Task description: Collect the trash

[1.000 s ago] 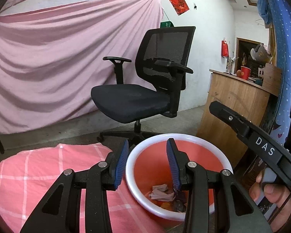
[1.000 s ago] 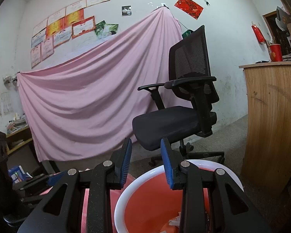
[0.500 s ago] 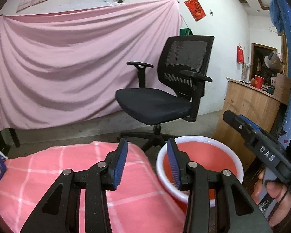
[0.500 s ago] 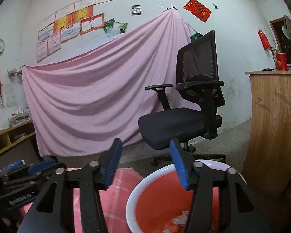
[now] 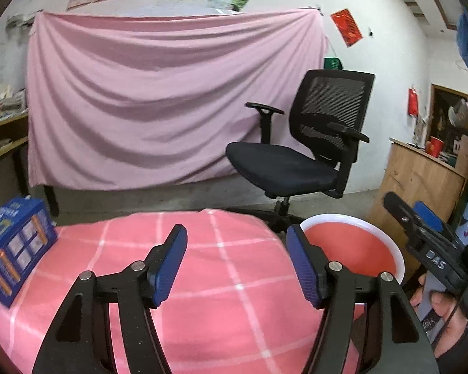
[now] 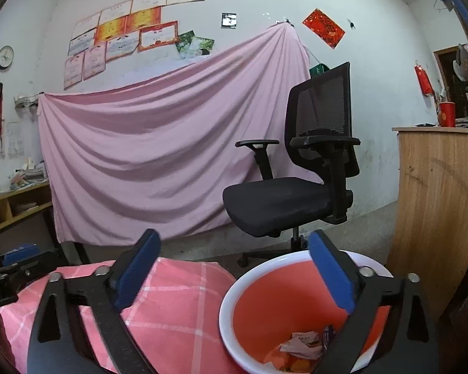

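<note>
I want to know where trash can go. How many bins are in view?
1: a red bin with a white rim, on the floor beside the pink checked cloth, with wrappers at its bottom. Others may be out of frame.

Both grippers' jaws wider vs 1 s ago, nothing between them. Left gripper swung left: now over pink checked cloth, red bin off to its right, blue box now in view. Right gripper pulled back; bin's trash visible.
</note>
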`<state>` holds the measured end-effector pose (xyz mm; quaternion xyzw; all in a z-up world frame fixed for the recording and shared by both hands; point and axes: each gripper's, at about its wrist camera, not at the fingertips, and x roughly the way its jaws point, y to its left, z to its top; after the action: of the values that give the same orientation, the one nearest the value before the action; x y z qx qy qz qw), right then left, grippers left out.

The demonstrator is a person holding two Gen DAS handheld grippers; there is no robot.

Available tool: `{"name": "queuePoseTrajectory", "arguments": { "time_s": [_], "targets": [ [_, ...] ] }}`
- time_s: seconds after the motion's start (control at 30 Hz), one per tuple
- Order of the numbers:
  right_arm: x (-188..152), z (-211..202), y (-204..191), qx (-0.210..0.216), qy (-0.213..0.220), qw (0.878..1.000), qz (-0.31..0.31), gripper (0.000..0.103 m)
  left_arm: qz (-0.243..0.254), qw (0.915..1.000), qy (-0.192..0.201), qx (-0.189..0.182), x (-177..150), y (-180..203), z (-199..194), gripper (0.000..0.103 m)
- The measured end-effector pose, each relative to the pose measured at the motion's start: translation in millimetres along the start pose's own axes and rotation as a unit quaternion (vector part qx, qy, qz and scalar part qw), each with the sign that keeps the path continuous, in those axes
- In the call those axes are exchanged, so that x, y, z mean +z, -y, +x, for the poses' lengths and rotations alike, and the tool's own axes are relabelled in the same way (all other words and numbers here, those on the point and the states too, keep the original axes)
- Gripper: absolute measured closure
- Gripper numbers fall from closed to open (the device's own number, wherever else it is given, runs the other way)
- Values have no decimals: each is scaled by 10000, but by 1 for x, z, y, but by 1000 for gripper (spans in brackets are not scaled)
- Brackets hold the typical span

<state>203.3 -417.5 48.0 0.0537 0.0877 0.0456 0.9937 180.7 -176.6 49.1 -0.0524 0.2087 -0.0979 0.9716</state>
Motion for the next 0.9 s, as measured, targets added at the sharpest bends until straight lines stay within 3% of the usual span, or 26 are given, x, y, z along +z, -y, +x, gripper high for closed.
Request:
{"name": "queuePoseTrajectory", "arguments": {
  "time_s": [0.13,0.2,0.33,0.43,0.9],
  "targets": [
    [-3,-15,-5,1,124,9999,-2,0,-187,9998,-33,111,-12,-12,-13,37],
    [-6,-23,-8,-11,178,9998,-3,0,-260,9995,37,187,-18,-17,-24,19],
    [-13,-35,-11,23,133,9999,78,0,-309,9990,194,254,-28,-24,-44,17],
    [-19,-43,-15,69,75,9999,93,0,-303,9987,252,328,-35,-27,-57,8],
    [-42,-88,-41,156,-5,9998,-85,0,-286,9968,406,632,-67,-47,-106,6]
  ]
}}
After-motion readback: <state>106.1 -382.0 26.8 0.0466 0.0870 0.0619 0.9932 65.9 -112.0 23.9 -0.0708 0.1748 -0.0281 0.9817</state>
